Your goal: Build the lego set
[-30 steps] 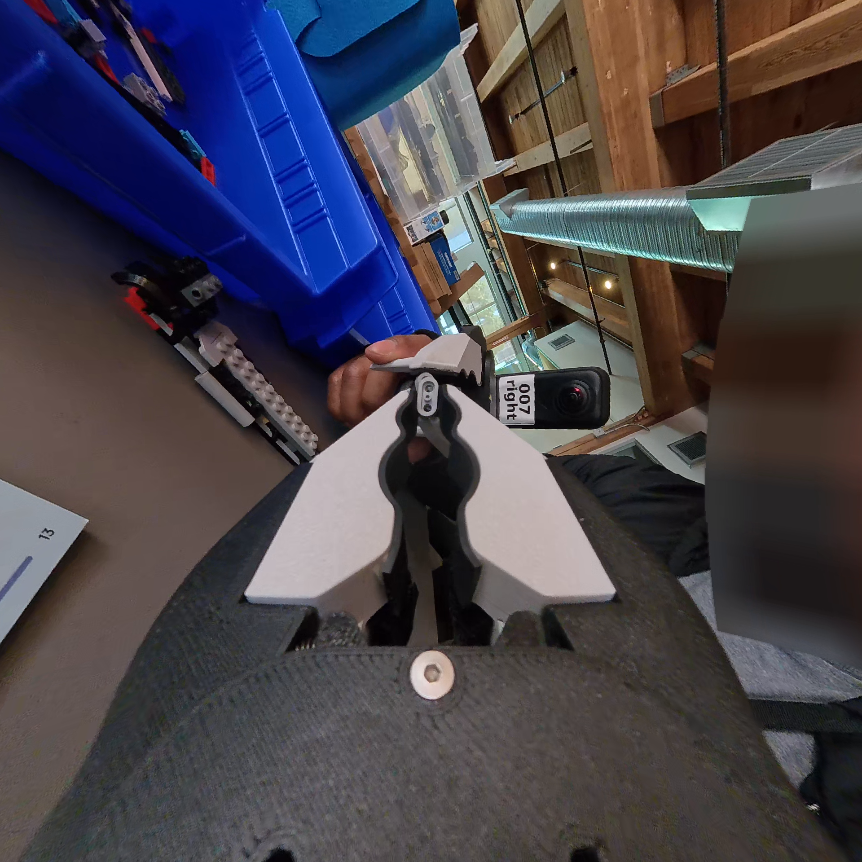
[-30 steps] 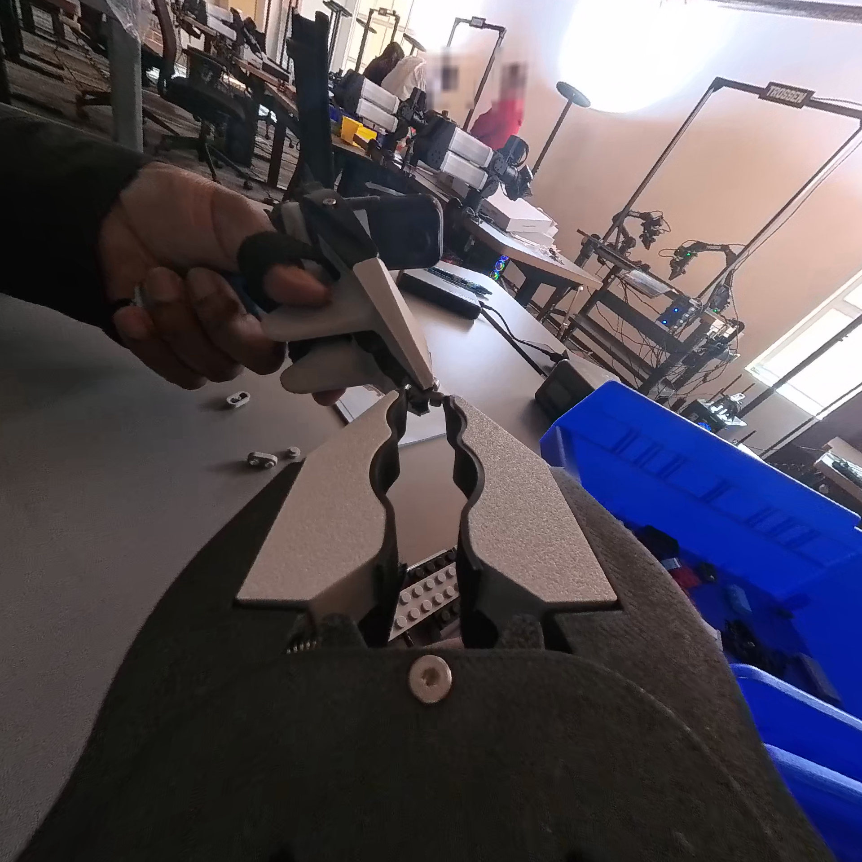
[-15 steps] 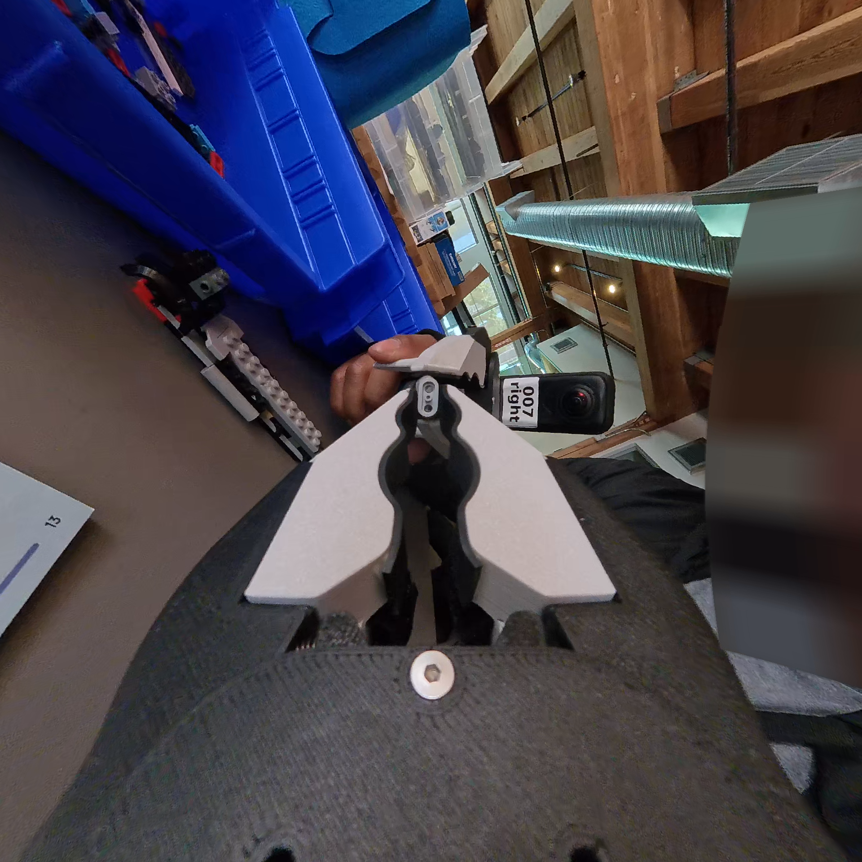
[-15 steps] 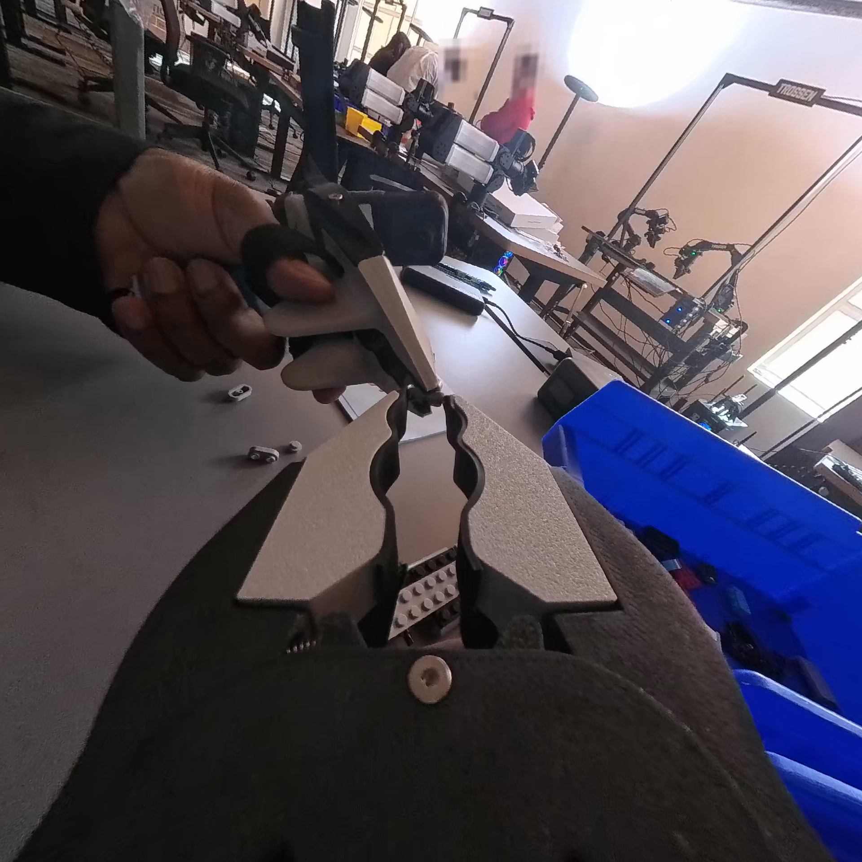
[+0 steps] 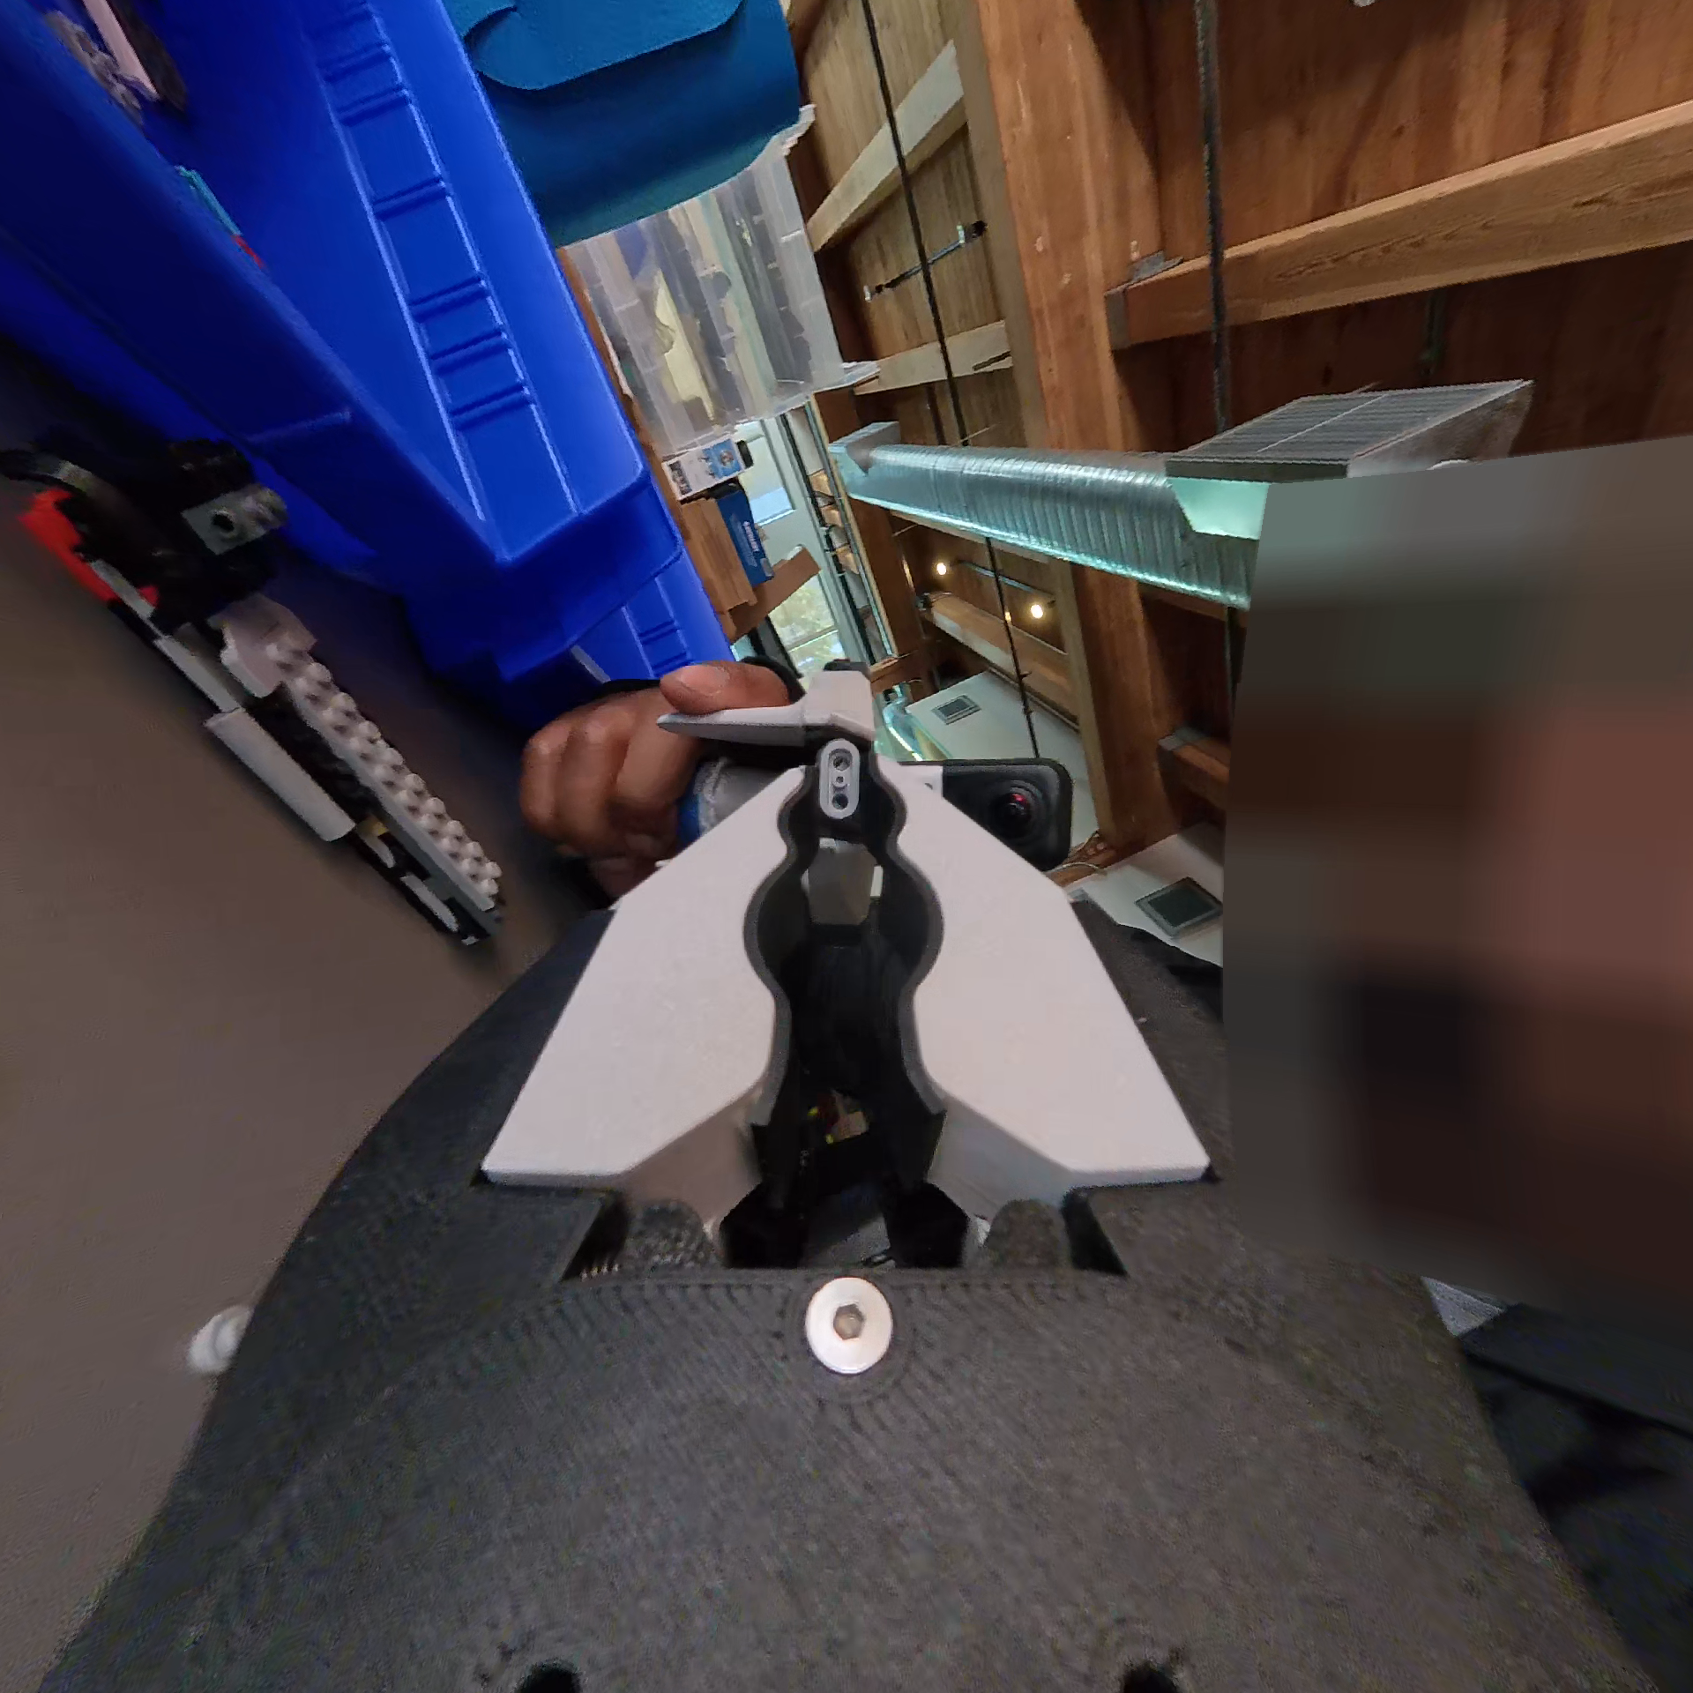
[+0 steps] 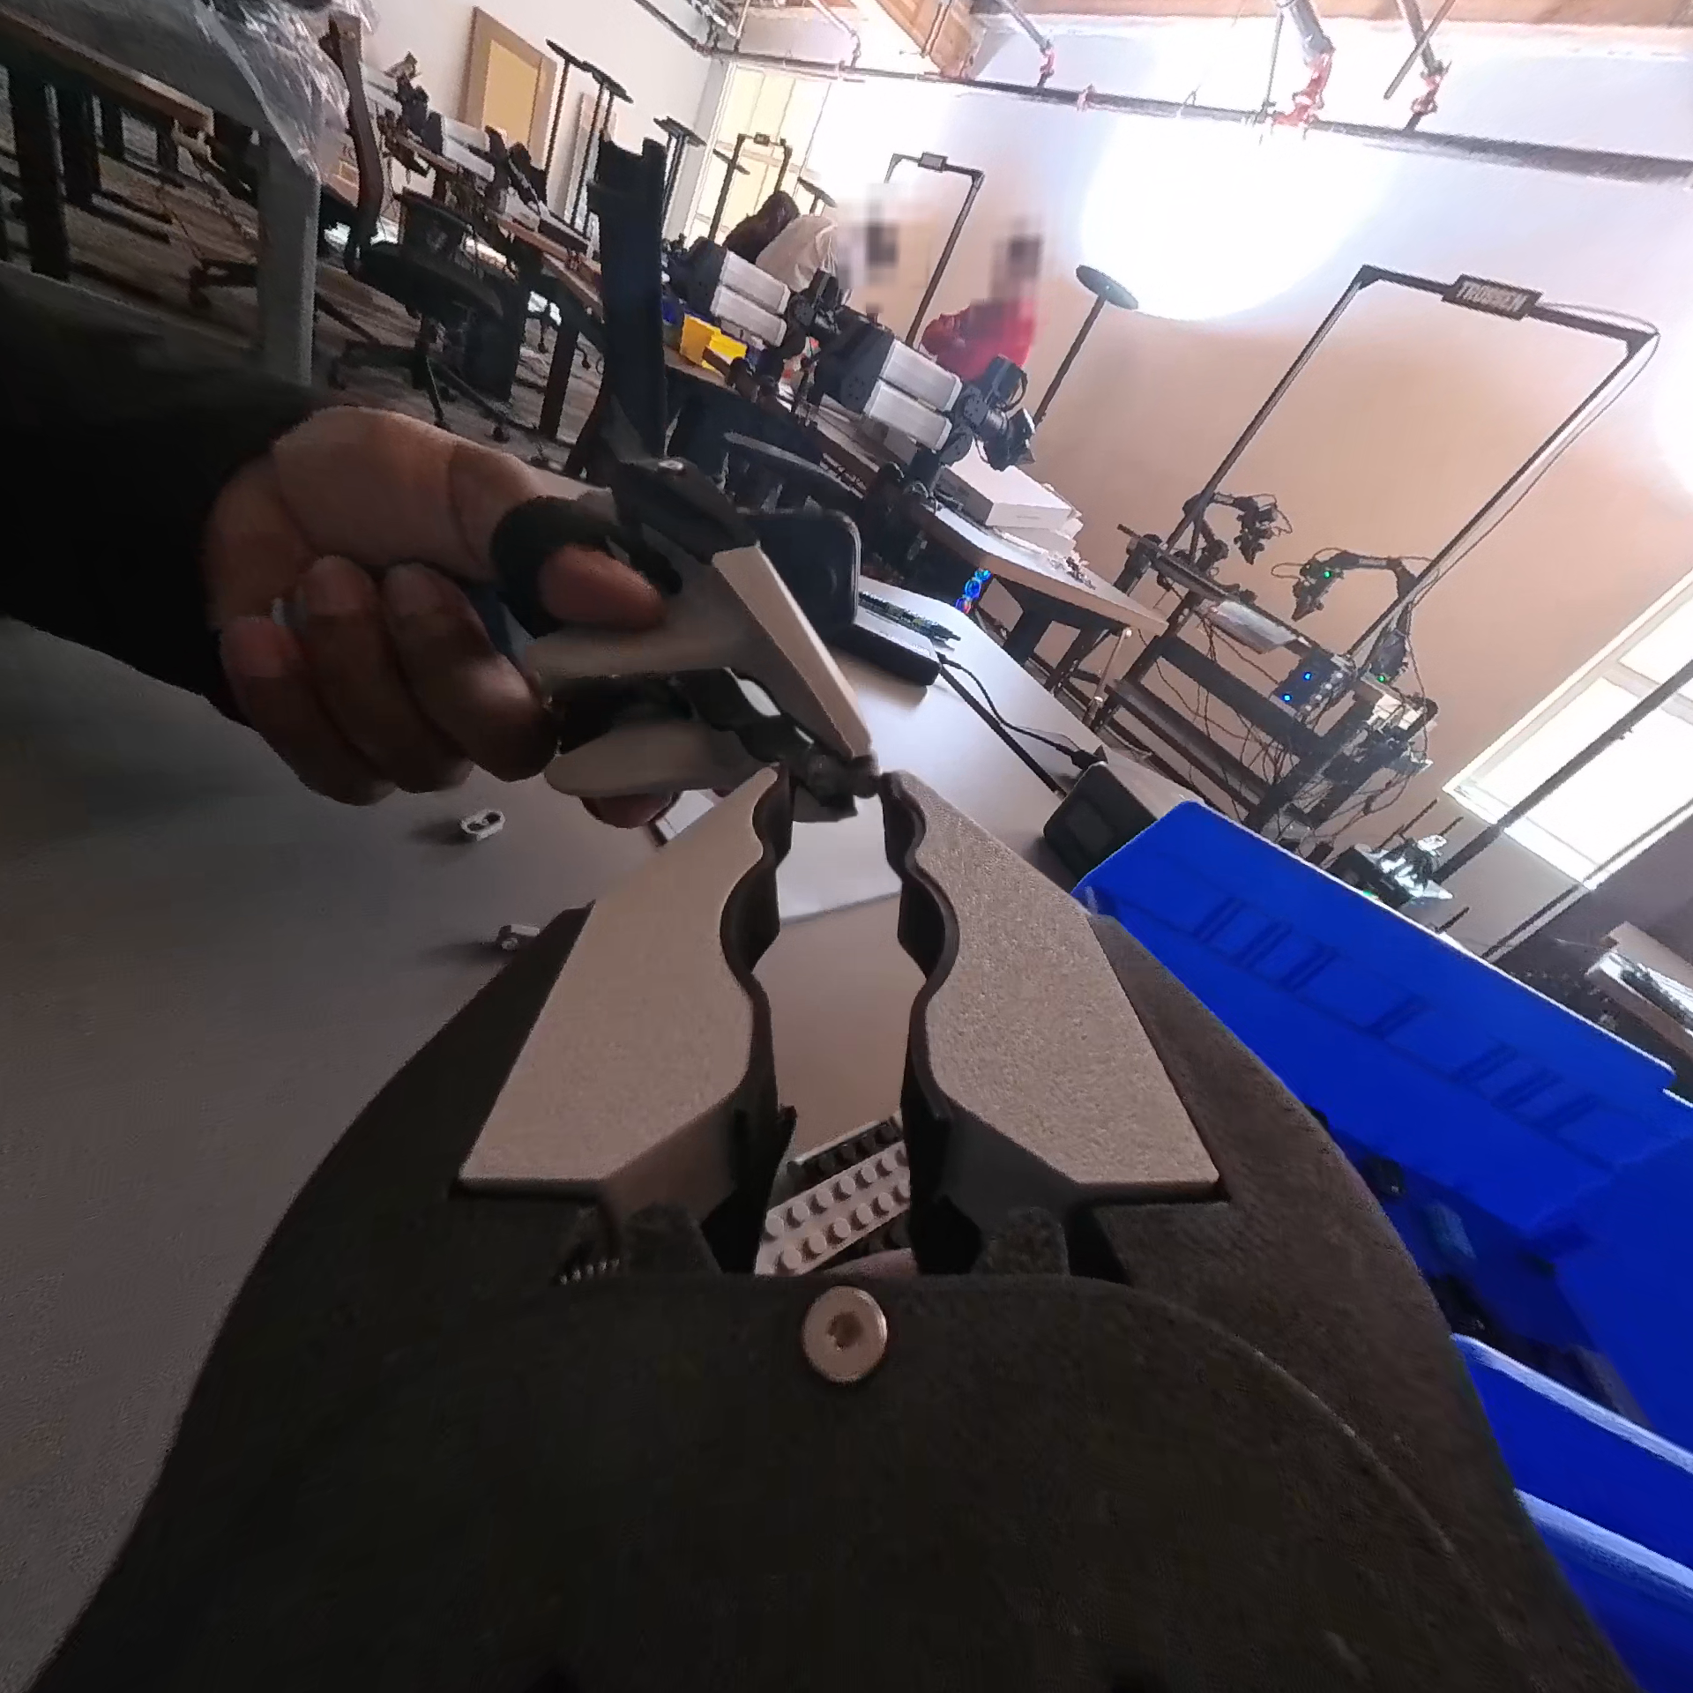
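Note:
My left gripper [image 5: 840, 779] is shut on a small grey lego link with two holes [image 5: 840, 777] and holds it in the air above the table. My right gripper [image 6: 835, 784] faces it, and its narrowly parted fingertips close around the same piece [image 6: 829, 790] and the left gripper's tips. The right gripper's fingers [image 5: 760, 724] show above and below the piece in the left wrist view. The partly built model, a white studded plate with black and red parts [image 5: 357, 779], lies on the table beside the bins. It also shows under my right gripper [image 6: 834, 1209].
Blue bins with loose parts [image 5: 366, 321] [image 6: 1374, 1008] stand along the table's edge. Small loose pieces lie on the table [image 6: 479, 824] [image 6: 513, 934] [image 5: 215, 1347]. A paper sheet [image 6: 838, 866] lies past the grippers. Workbenches and people are far behind.
Both grippers stay joined at the small piece. The right gripper has tilted, and the pair has shifted towards the bins. The instruction sheet has left the left wrist view.

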